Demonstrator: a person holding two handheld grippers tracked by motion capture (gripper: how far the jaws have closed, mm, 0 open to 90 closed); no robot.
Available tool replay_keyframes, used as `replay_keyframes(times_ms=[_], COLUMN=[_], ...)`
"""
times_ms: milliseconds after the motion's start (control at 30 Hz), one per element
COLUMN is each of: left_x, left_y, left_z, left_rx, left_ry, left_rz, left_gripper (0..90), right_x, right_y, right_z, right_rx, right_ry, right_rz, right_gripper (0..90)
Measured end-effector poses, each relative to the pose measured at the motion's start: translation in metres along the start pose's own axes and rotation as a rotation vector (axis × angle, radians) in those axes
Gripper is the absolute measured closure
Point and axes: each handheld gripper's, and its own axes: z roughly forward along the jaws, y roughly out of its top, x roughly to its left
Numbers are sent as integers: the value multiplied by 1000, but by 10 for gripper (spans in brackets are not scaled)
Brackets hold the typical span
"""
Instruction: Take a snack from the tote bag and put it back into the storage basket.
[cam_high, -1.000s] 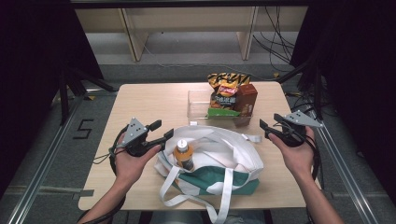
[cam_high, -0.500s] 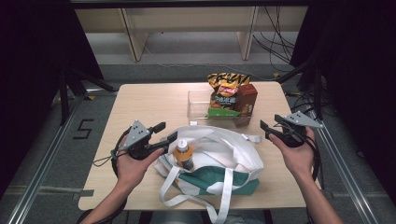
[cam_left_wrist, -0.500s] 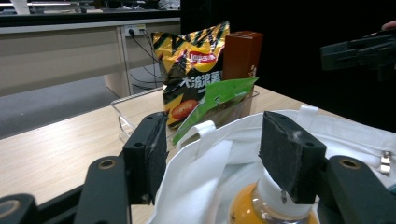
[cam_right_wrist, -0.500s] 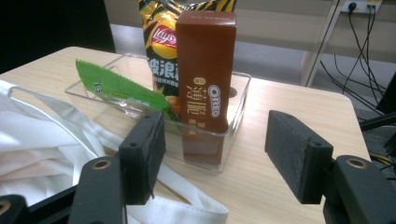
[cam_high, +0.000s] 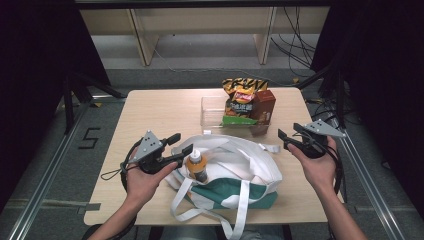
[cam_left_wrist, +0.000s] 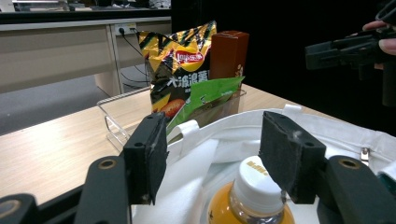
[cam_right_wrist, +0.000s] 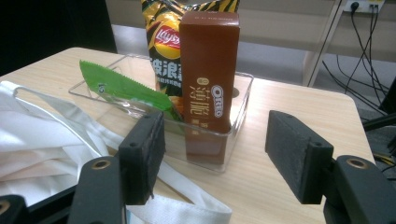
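We are seeing open table (cam_high: 155, 107) along the left edge and far-left corner; the clear bin (cam_high: 212, 111) is blocking the far edge, the tote bag (cam_high: 240, 170) the near middle.

Black tongs (cam_high: 176, 145) with foam pads, brass rivets, grey triangular plates.

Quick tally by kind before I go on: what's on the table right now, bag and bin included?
Tote bag: 1
Orange drink bottle, standing in the bag: 1
Clear plastic bin: 1
Lay's chip bag, in the bin: 1
Brown Oreo box, in the bin: 1
Green snack packet, in the bin: 1
Total: 6
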Motion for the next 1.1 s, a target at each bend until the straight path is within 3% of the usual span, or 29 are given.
replay_keyframes(times_ms=[67, 167, 233, 367, 467, 533, 600, 833, 933, 1000, 1100], left_x=[-2, -6, -8, -10, -11, -11, -10, -15, -14, -13, -13], left_y=[-1, -4, -7, -12, -13, -12, -12, -18, -22, -25, -29], left_z=[1, 3, 5, 7, 9, 8, 9, 12, 13, 14, 15], left_rx=[-4, 14, 24, 34, 20, 6, -4, 38, 46, 50, 69], left_ry=[-9, -14, -20, -26, -35, -38, -56, -63, -63, -65, -63], left_rz=[-1, 4, 8, 5, -12, -3, -9, 5, -3, -9, -6], left_gripper=[410, 410, 411, 411, 410, 414, 411, 410, 412, 419, 433], right_x=[0, -3, -1, -1, -3, -1, -2, -2, -2, -4, -4], right_y=[0, -1, -2, -2, -2, -3, -4, -4, -5, -6, -7], right_z=[0, 2, 1, 2, 3, 3, 3, 3, 3, 4, 6], right_rx=[1, -13, 1, 4, -1, 9, 7, 4, 12, 12, 9], right_ry=[-1, -5, 1, -7, -6, 4, -6, -5, -1, -7, -5], right_rz=[15, -23, -1, -11, -28, 3, -4, -4, 1, -27, -16], right_gripper=[383, 383, 383, 383, 383, 383, 383, 383, 383, 383, 383])
